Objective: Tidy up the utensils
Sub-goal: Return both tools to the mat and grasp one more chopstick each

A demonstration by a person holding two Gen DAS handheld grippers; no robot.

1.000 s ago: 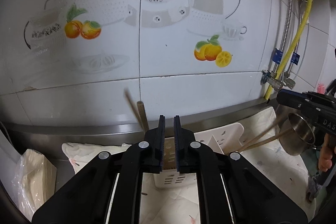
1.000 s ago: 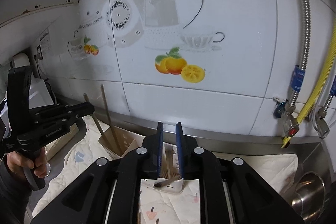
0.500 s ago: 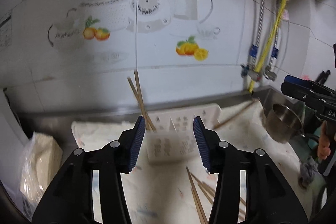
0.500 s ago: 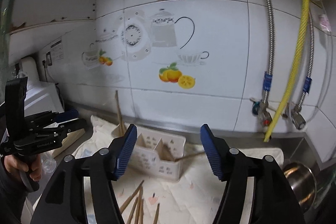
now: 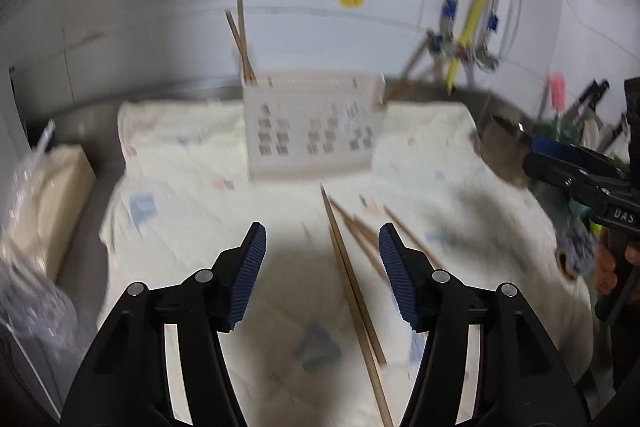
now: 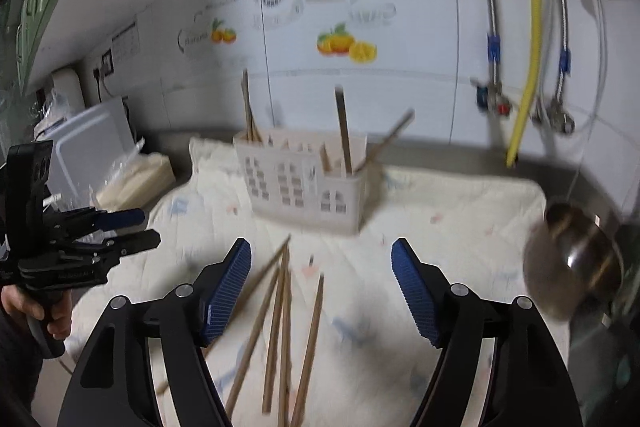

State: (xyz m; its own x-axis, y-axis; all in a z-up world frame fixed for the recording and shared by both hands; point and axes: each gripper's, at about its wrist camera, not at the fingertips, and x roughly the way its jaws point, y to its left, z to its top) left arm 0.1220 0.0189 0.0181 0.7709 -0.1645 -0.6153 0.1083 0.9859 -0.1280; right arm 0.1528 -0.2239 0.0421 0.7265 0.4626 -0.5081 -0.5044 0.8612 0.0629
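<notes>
A white slotted utensil caddy [image 5: 310,131] stands on a cream cloth [image 5: 192,219] against the tiled wall; it also shows in the right wrist view [image 6: 304,187]. Chopsticks stand in its left end [image 5: 240,39] and right end [image 6: 343,131]. Several loose wooden chopsticks [image 5: 352,279] lie on the cloth in front of it, also in the right wrist view [image 6: 284,327]. My left gripper [image 5: 322,267] is open and empty above them. My right gripper [image 6: 322,287] is open and empty above the same chopsticks.
A steel pot [image 6: 576,263] sits at the right by the sink. A bag of tan cloths [image 5: 44,195] lies at the left. Hoses and valves [image 6: 524,67] hang on the wall at the right. A white appliance [image 6: 88,147] stands far left.
Both grippers opened from shut and drew back and down from the caddy. Chopsticks now stand in the caddy. The loose chopsticks on the cloth have come into view under both grippers.
</notes>
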